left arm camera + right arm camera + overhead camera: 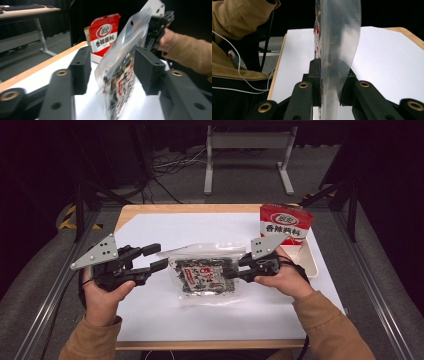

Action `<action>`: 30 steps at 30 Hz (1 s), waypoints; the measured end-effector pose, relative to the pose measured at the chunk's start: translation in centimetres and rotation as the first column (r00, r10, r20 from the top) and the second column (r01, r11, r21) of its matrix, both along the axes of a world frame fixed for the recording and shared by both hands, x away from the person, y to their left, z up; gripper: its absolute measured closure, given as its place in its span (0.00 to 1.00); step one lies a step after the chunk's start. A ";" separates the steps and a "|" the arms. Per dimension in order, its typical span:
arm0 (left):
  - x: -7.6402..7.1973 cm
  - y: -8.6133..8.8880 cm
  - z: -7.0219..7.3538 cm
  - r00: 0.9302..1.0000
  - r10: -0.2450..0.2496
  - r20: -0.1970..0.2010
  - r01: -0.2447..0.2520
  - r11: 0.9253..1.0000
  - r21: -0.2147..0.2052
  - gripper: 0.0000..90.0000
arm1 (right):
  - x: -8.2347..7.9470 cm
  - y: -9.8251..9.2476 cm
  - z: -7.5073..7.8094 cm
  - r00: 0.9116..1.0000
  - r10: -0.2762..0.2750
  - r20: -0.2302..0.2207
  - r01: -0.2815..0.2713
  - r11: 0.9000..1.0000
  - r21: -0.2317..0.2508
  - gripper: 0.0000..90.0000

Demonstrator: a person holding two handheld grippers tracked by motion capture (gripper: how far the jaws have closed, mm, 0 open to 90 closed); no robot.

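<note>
A clear plastic bag (205, 277) of dark snacks with a red and white label hangs just above the white sheet at mid-table. My right gripper (231, 270) is shut on the bag's right edge; in the right gripper view the clear film (337, 37) stands pinched between the two pads (329, 72). My left gripper (156, 257) is open at the bag's left edge. In the left gripper view the bag (120, 72) stands between the spread jaws, with a gap to the left jaw; contact with the right jaw is unclear.
A red and white packet with printed characters (285, 222) stands upright at the back right, in a white tray (310, 262). A white sheet (150, 310) covers the wooden table. Metal rails run along both sides, and a stand and cables are on the floor behind.
</note>
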State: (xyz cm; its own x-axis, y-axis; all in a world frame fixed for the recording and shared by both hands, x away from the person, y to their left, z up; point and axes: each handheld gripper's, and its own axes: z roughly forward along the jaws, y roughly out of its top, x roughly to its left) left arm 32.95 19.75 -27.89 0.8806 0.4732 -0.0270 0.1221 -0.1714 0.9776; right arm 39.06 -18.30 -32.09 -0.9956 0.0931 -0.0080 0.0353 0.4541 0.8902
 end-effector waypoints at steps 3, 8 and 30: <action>0.1 0.1 -0.2 1.000 0.024 0.015 -0.024 1.000 0.000 0.47 | -0.1 -0.7 0.5 1.000 -0.025 -0.013 0.025 1.000 0.017 0.85; 0.3 0.2 -0.4 0.999 0.040 0.010 -0.040 0.999 0.014 0.44 | -0.4 -1.6 1.3 0.998 -0.054 -0.012 0.055 0.998 0.031 0.85; 2.2 0.9 -3.1 0.995 0.087 -0.040 -0.085 0.995 0.042 0.41 | -1.5 -6.1 3.9 0.982 -0.185 0.036 0.182 0.980 0.081 0.85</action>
